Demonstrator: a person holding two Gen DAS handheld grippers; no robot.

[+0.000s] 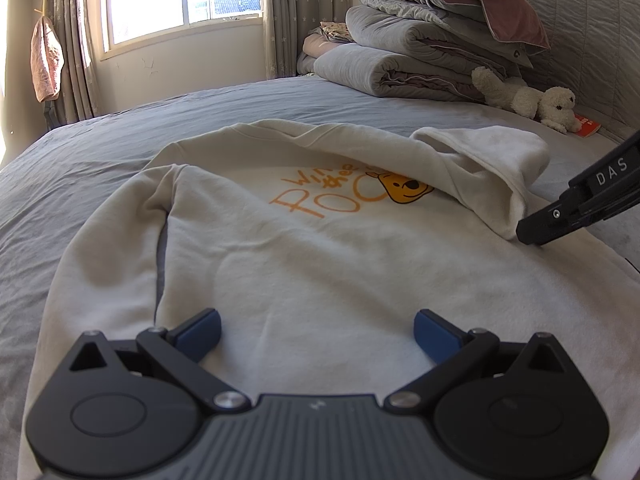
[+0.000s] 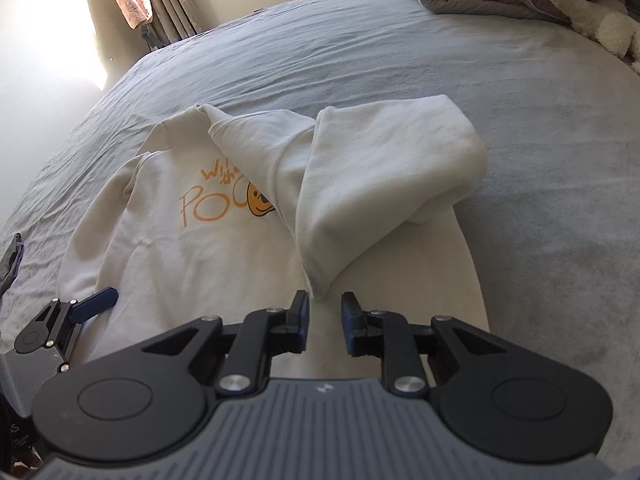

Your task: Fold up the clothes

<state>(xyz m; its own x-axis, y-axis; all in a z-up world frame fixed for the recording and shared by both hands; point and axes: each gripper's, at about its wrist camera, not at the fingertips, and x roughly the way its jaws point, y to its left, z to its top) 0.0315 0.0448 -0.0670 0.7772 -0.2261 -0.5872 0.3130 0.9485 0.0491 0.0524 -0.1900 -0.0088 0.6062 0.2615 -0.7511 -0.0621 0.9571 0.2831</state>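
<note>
The bed (image 2: 400, 40) with its grey-blue sheet serves as the folding surface, wide and flat enough to take the whole garment. At its head, well apart from the work, sits a stack of folded quilts (image 1: 400, 48) with a plush toy dog (image 1: 536, 102) beside it, seemingly kept out of the way.

The cream Winnie the Pooh sweatshirt (image 1: 304, 264) lies front up in the middle of the bed, its hem toward the person and its neck toward the window. Its sleeve on the right-hand side (image 2: 360, 184) is folded inward across the chest, covering part of the orange print (image 2: 216, 204), and the cuff end lies just in front of the right gripper. That looks like the first side fold, meant to narrow the body before the lengthwise folds. The opposite sleeve (image 1: 104, 248) lies along the body's edge, not yet folded.

The left gripper (image 1: 316, 330) hovers low over the hem area with its fingers (image 1: 200, 334) spread wide and nothing between them, probably ready to steady the cloth or take the other sleeve.

The right gripper (image 2: 325, 312) has its fingers (image 2: 301, 316) narrowly apart; the cuff tip sits just ahead of the gap, and no pad presses it, so I judge the sleeve released there.
</note>
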